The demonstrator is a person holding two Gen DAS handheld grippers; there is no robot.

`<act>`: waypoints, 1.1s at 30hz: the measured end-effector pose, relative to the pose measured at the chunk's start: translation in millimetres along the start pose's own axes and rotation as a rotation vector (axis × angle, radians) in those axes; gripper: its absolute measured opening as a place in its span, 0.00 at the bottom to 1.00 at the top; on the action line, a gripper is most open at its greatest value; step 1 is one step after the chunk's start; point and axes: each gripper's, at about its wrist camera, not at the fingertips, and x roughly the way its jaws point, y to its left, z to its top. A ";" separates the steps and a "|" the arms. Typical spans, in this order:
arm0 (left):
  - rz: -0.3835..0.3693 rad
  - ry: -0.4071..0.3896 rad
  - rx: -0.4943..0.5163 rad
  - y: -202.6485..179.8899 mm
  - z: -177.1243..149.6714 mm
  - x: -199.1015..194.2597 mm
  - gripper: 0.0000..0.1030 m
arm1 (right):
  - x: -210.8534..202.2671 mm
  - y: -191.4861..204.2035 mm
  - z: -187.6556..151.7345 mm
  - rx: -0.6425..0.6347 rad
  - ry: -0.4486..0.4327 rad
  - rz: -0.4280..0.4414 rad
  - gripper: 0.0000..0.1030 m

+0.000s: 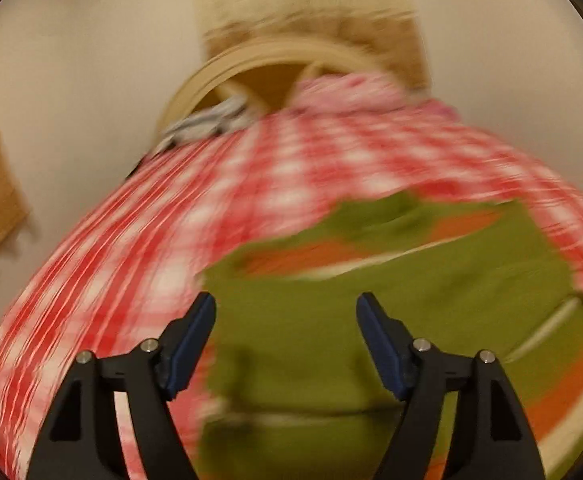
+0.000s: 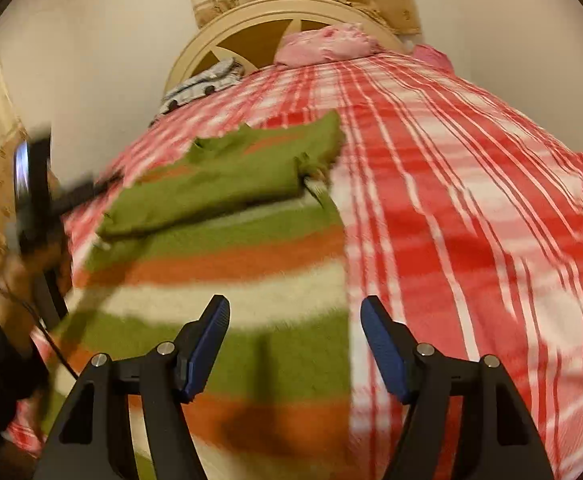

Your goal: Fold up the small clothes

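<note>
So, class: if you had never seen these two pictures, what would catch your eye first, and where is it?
First, the red-and-white checked bedspread, which covers the whole bed. On it, left of centre, lies the green, orange and white striped garment, its upper part folded over. Nearest the camera, the right gripper stands open above the garment, as does the left gripper.
</note>
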 end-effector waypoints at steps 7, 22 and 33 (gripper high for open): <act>0.025 0.125 -0.122 43.3 -31.5 28.2 0.74 | 61.4 21.5 74.8 -0.021 0.025 0.000 0.43; -0.054 0.235 -0.200 57.1 -44.9 45.3 0.90 | 92.4 21.3 94.1 -0.031 -0.021 -0.162 0.00; -0.015 0.194 -0.182 51.5 -46.9 37.9 0.93 | 103.7 15.3 99.4 -0.039 0.030 -0.070 0.78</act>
